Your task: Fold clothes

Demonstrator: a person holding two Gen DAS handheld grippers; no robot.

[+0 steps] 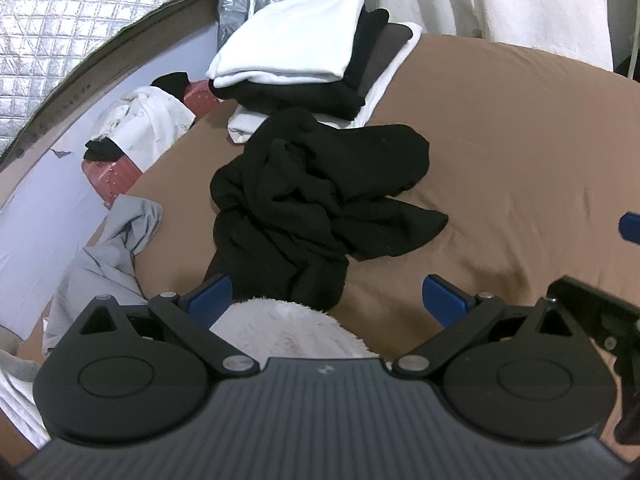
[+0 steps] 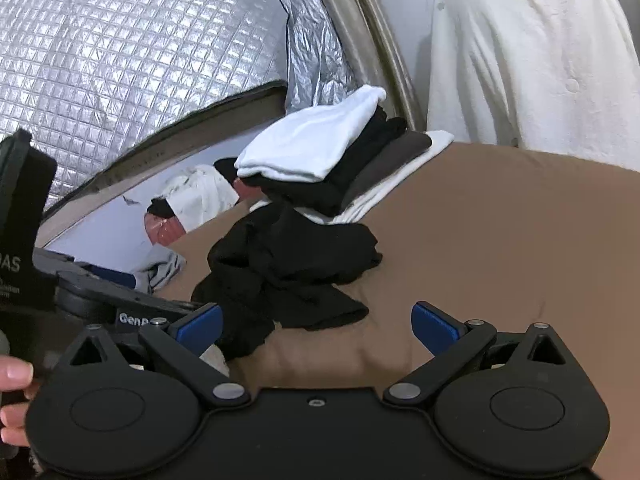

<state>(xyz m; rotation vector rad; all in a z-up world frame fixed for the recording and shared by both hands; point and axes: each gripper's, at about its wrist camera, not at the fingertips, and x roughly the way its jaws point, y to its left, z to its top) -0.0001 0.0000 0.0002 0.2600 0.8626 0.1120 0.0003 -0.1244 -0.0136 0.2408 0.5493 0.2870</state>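
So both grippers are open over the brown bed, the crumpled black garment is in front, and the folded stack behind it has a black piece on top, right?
Not quite: the stack's top piece is white, as the left wrist view shows. Both grippers, left and right, are open, and the black garment lies crumpled on the bed.

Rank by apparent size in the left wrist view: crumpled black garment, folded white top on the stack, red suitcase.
1. Crumpled black garment, though nearness inflates it.
2. Folded white top.
3. Red suitcase, mostly hidden.

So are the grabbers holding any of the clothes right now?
No. The left gripper and right gripper are both open and empty. The crumpled black garment just lies on the brown bed, ungrabbed.
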